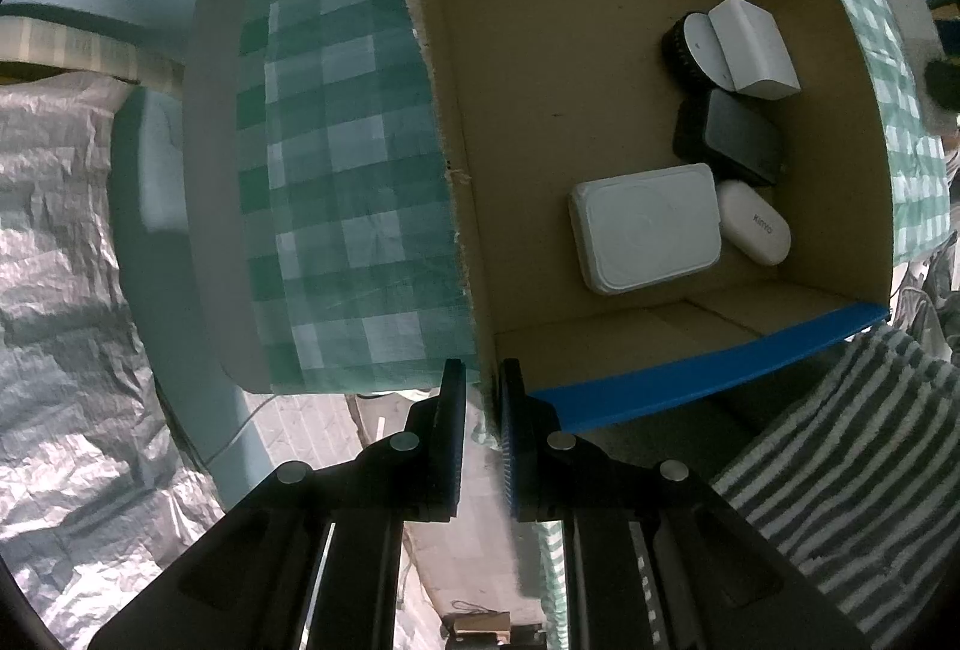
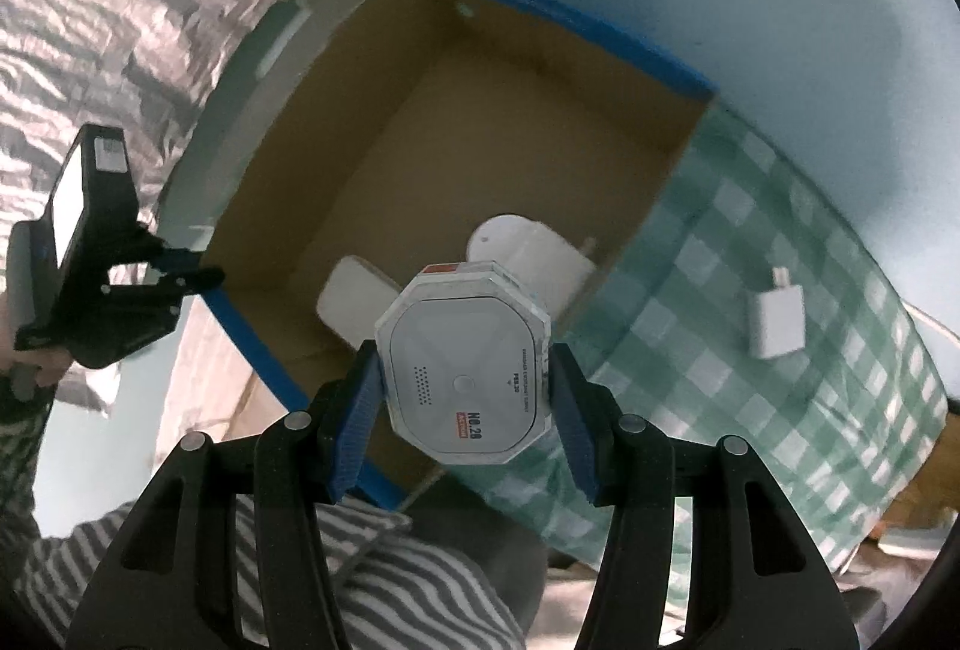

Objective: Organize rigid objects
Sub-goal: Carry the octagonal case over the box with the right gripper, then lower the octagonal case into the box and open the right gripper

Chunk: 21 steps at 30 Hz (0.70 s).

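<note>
My right gripper [image 2: 465,359] is shut on a white octagonal box [image 2: 465,380] marked "No.28", held above the near rim of an open cardboard box [image 2: 480,140] with blue-taped edges. My left gripper [image 1: 483,383] points straight down, shut on the box's near corner wall [image 1: 487,350]; it also shows at the left in the right wrist view [image 2: 201,284]. Inside lie a white rectangular case [image 1: 648,227], a white oval case [image 1: 755,222], a black device [image 1: 729,137] and a white wedge-shaped item [image 1: 753,47] resting on a black round one [image 1: 678,50].
A green checked cloth [image 2: 750,410] covers the table beside the box, with a white plug adapter [image 2: 777,323] lying on it. Crinkled silver sheeting [image 1: 54,230] lies to the left. The person's striped garment [image 2: 360,560] is close under the grippers.
</note>
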Tool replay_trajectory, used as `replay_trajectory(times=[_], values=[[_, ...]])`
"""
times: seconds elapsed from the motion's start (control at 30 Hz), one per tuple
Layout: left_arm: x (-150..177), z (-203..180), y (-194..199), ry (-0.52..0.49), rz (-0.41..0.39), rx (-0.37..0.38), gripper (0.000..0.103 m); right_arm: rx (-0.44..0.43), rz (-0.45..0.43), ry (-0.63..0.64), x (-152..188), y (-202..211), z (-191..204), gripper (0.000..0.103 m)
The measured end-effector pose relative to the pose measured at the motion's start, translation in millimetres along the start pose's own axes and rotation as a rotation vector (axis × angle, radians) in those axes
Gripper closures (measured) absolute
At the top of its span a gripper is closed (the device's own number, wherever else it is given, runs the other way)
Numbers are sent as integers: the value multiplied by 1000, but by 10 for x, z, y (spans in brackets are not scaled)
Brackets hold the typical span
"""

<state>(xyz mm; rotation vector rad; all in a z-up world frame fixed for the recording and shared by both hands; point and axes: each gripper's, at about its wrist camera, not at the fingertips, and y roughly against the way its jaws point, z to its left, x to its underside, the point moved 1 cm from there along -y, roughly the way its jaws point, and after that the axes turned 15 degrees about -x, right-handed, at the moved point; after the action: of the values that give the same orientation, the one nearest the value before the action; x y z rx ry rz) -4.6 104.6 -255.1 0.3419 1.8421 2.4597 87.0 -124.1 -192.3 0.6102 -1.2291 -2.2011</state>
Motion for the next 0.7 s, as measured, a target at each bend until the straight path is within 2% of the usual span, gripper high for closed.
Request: replay_trajectory(times=[0.33, 0.7], values=[[2, -7, 6, 1, 0, 5, 92, 4, 88, 37, -20, -468, 139, 49], [-2, 17, -21, 17, 4, 16, 92, 33, 138, 45, 49, -743, 107, 48]])
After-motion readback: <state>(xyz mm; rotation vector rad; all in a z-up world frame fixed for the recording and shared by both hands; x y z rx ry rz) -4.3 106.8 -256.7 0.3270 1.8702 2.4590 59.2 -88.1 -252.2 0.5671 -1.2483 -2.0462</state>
